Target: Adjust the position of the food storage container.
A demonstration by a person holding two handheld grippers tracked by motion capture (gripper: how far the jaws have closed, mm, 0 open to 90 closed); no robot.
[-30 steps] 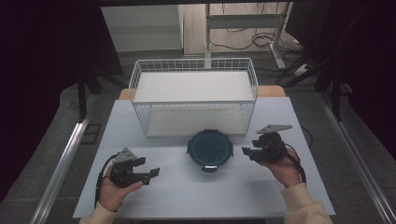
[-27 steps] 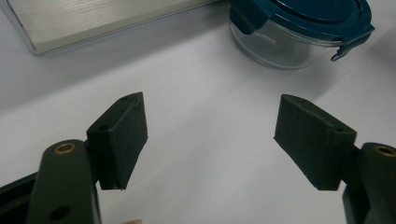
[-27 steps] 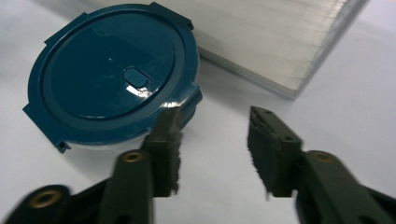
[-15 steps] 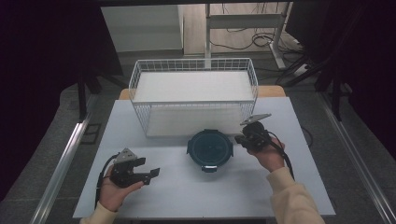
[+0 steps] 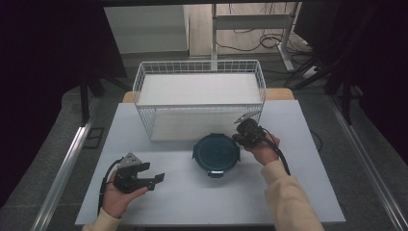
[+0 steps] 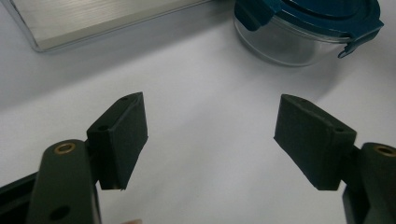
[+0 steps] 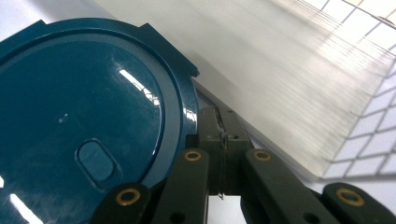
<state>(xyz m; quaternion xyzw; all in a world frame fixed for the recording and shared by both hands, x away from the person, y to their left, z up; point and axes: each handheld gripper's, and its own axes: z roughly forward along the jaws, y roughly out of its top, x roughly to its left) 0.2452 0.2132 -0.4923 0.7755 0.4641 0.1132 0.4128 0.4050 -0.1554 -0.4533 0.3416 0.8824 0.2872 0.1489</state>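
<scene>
A round glass container with a dark blue clip-on lid (image 5: 216, 152) stands mid-table, just in front of the wire basket. The lid (image 7: 79, 116) looms close in the right gripper view. My right gripper (image 5: 242, 136) is at the container's right rim, jaws pressed together with no gap. Its fingertips (image 7: 219, 140) rest against the lid's edge; I cannot tell whether anything is pinched. At the front left, my left gripper (image 5: 155, 179) is held low over bare table, wide open and empty. Its pads (image 6: 122, 133) point toward the container (image 6: 303, 32), which stands well beyond them.
A white wire basket (image 5: 199, 109) with a pale flat liner fills the back of the white table (image 5: 202, 197), right behind the container. Its metal base edge (image 6: 93, 23) shows in the left gripper view. Dark floor and table edges lie on both sides.
My right gripper has moved left and slightly back, from open table at the right up to the container's right rim. The left gripper has stayed put.
</scene>
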